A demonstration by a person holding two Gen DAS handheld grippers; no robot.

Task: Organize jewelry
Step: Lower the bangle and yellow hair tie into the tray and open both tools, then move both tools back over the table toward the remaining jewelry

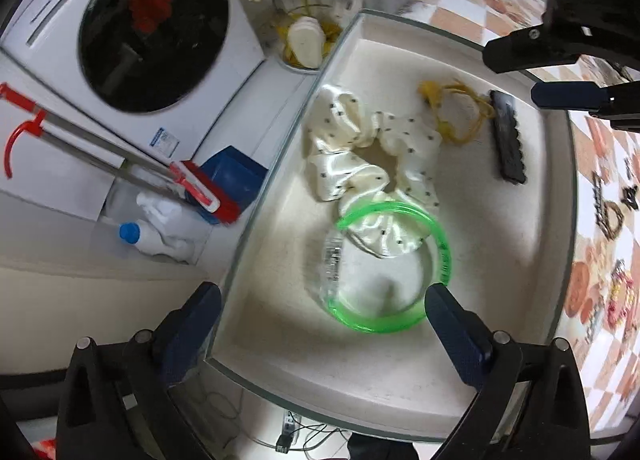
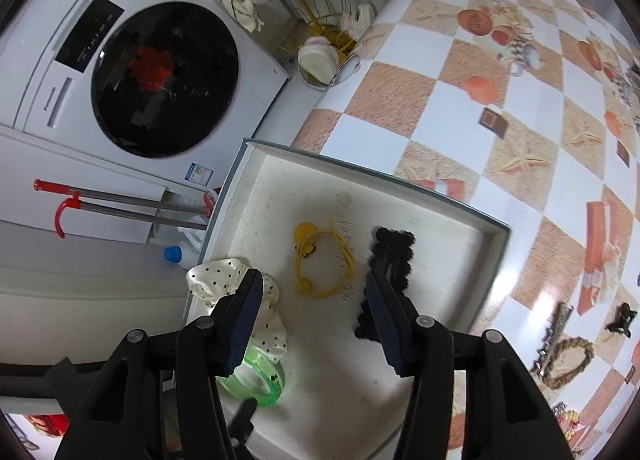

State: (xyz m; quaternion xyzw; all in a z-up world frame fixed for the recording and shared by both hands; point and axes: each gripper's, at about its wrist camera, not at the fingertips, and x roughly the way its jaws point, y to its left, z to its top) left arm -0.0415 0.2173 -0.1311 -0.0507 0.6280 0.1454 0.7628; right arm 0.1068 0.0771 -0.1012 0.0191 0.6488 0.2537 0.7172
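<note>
A white tray (image 1: 296, 128) (image 2: 360, 172) sits at the table's edge. In it lie a cream dotted scrunchie (image 1: 360, 148) (image 2: 212, 276), a green bangle (image 1: 376, 326) (image 2: 260, 376), a yellow hair tie (image 1: 430, 92) (image 2: 304, 232) and a black hair clip (image 1: 506, 136) (image 2: 394, 248). My left gripper (image 1: 324, 292) hangs open and wide over the near end of the tray, with the bangle lying loose between its fingers. My right gripper (image 2: 312, 278) (image 1: 510, 75) stands open above the yellow tie; its right finger is just over the black clip, and nothing is gripped.
The checkered tablecloth (image 2: 480, 100) carries a braided bracelet (image 2: 568, 356), a silver clip (image 2: 554, 334) and a dark claw clip (image 2: 620, 320) right of the tray. Left, on the floor below, are a washing machine (image 1: 152, 28), a red-handled mop (image 1: 100, 140) and a blue bucket (image 1: 232, 176).
</note>
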